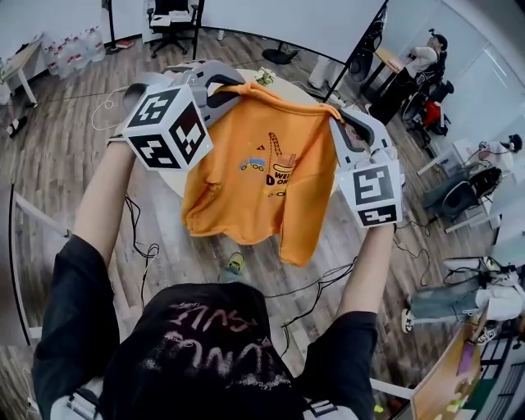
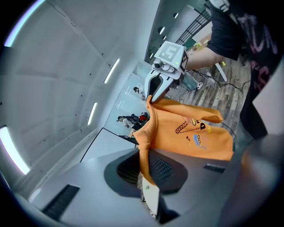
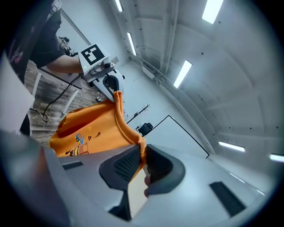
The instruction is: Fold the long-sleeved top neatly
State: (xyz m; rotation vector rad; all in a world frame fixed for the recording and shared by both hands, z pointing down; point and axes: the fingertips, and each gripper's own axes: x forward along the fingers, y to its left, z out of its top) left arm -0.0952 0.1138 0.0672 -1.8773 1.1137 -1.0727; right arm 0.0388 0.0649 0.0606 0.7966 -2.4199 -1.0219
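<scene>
An orange long-sleeved top [image 1: 262,168] with a printed crane picture hangs in the air in front of me, held up by its two shoulders. My left gripper [image 1: 223,89] is shut on the left shoulder edge; in the left gripper view the orange fabric [image 2: 144,153] runs between the jaws. My right gripper [image 1: 343,123] is shut on the right shoulder, and the right gripper view shows the cloth [image 3: 141,148] pinched between its jaws. A sleeve hangs lowest at the bottom right [image 1: 297,242]. Each gripper sees the other across the stretched neckline: the right one [image 2: 153,95], the left one [image 3: 116,91].
A white table [image 1: 283,86] lies behind the hanging top. Below is wooden floor [image 1: 66,156] with black cables [image 1: 320,295]. An office chair [image 1: 171,18] stands far back, and people sit at desks on the right [image 1: 426,61].
</scene>
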